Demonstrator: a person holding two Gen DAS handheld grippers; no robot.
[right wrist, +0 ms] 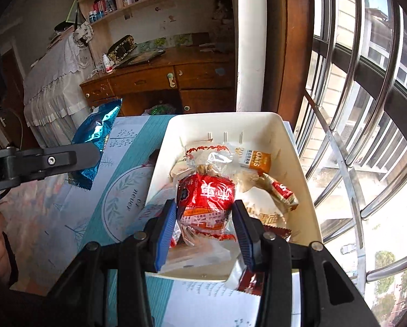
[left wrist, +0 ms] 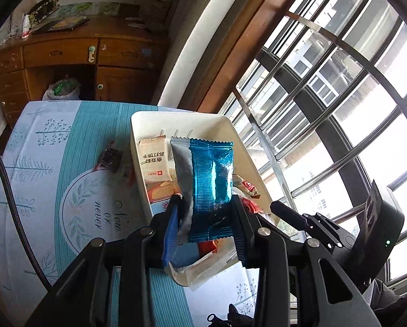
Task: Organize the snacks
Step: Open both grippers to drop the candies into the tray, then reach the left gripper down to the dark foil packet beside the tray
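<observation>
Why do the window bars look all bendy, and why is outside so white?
In both wrist views the fisheye lens curves the window bars toward the picture's edge; in the left wrist view the daylight behind them washes out to white, and glare shines off the blue snack packet; the wooden desk sits dim.

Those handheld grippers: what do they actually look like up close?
Each is a black, angular linkage frame with silver pivot pins. The left gripper and right gripper both end in two fingers faced with ribbed blue pads. From the right wrist view, the left one's side carries white lettering. A black braided cable trails beside the left gripper.
</observation>
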